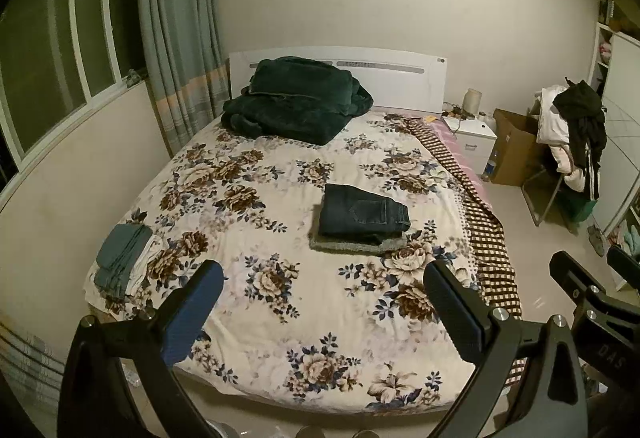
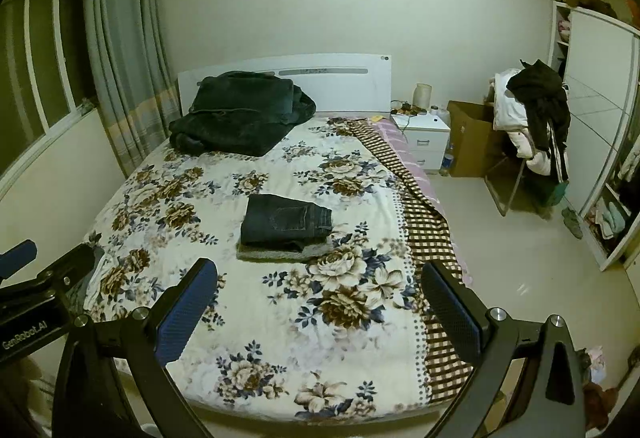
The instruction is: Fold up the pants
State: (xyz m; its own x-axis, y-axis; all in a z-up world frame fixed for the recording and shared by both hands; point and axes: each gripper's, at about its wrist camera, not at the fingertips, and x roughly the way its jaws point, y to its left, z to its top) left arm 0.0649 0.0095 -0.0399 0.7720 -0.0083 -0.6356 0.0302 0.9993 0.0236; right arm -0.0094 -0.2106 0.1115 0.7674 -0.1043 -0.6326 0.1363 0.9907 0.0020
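Note:
A folded pair of dark blue jeans [image 1: 362,213] [image 2: 286,218] lies on top of a folded grey garment [image 1: 352,244] [image 2: 280,253] in the middle of the floral bed cover [image 1: 280,318] [image 2: 280,338]. A folded grey-green pair of pants [image 1: 120,258] rests on white cloth at the bed's left edge. My left gripper [image 1: 323,278] hangs open over the foot of the bed, well short of the jeans. My right gripper [image 2: 320,278] is open too, beside it, nothing between its fingers. In the left wrist view the right gripper [image 1: 592,290] shows at the right edge.
A dark green blanket [image 1: 296,98] is heaped at the white headboard [image 1: 400,78]. A checked cloth [image 1: 480,222] hangs off the bed's right side. A white nightstand [image 2: 424,134], a cardboard box [image 2: 472,142], a chair piled with clothes [image 2: 532,118] and a wardrobe [image 2: 592,98] stand right.

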